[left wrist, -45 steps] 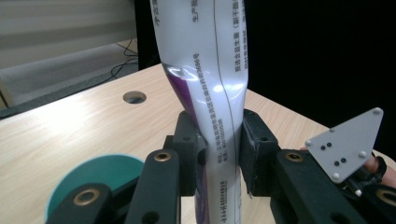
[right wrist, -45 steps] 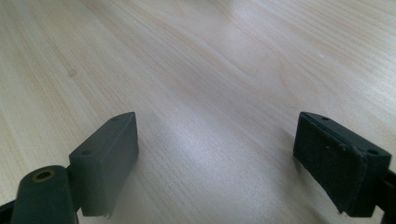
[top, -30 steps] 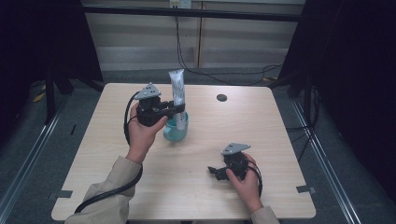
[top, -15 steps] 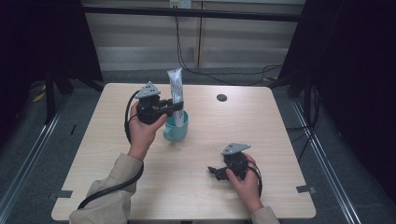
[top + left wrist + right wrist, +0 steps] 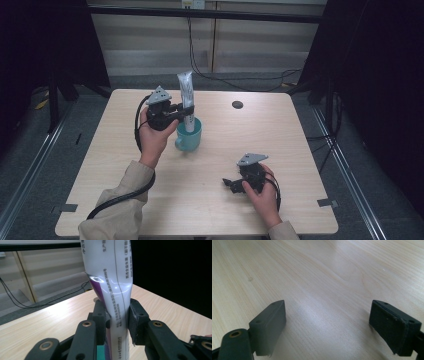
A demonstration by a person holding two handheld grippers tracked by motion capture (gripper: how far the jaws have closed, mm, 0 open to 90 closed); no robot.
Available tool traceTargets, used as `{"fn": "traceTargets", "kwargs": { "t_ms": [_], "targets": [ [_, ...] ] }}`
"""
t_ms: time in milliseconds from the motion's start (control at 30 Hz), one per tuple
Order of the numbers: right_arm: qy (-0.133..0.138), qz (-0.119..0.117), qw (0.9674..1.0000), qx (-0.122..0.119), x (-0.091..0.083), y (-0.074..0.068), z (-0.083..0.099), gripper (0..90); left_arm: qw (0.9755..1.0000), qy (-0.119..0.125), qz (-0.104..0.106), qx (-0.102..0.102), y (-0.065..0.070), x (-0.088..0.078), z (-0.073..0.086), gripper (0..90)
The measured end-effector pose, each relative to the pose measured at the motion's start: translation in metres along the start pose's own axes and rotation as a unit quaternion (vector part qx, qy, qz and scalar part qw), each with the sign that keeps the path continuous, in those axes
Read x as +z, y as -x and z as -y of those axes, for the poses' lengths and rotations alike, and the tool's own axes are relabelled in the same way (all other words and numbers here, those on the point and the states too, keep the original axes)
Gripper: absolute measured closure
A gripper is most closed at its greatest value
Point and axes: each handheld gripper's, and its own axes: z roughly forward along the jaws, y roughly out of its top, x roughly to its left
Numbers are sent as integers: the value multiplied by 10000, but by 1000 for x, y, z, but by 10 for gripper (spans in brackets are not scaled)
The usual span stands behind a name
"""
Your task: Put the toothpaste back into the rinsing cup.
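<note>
A white and purple tube [image 5: 185, 95] stands upright with its lower end inside a teal mug [image 5: 188, 136] on the table. My left gripper [image 5: 187, 112] is shut on the tube just above the mug's rim. In the left gripper view the two black pads pinch the tube [image 5: 113, 285] and dent it, and a bit of the teal mug [image 5: 101, 352] shows below. My right gripper [image 5: 229, 183] rests low at the front right of the table [image 5: 280, 130], open, with bare wood [image 5: 327, 290] between its fingers.
A small dark round hole [image 5: 237, 105] sits near the table's far edge. Cables [image 5: 235, 77] run on the floor behind the table. A dark frame bar [image 5: 200, 12] crosses the back.
The left gripper and the tube have shifted slightly, the tube standing a little lower in the mug. The right gripper has stayed in place.
</note>
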Motion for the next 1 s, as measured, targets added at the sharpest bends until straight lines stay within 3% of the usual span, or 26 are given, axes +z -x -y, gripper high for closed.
{"fn": "traceTargets", "kwargs": {
  "t_ms": [1000],
  "targets": [
    [0, -6, 10000, -5, 0, 0, 0, 136, 9993, -232, -283, -69, -7, 20, 36, 705]
  ]
}}
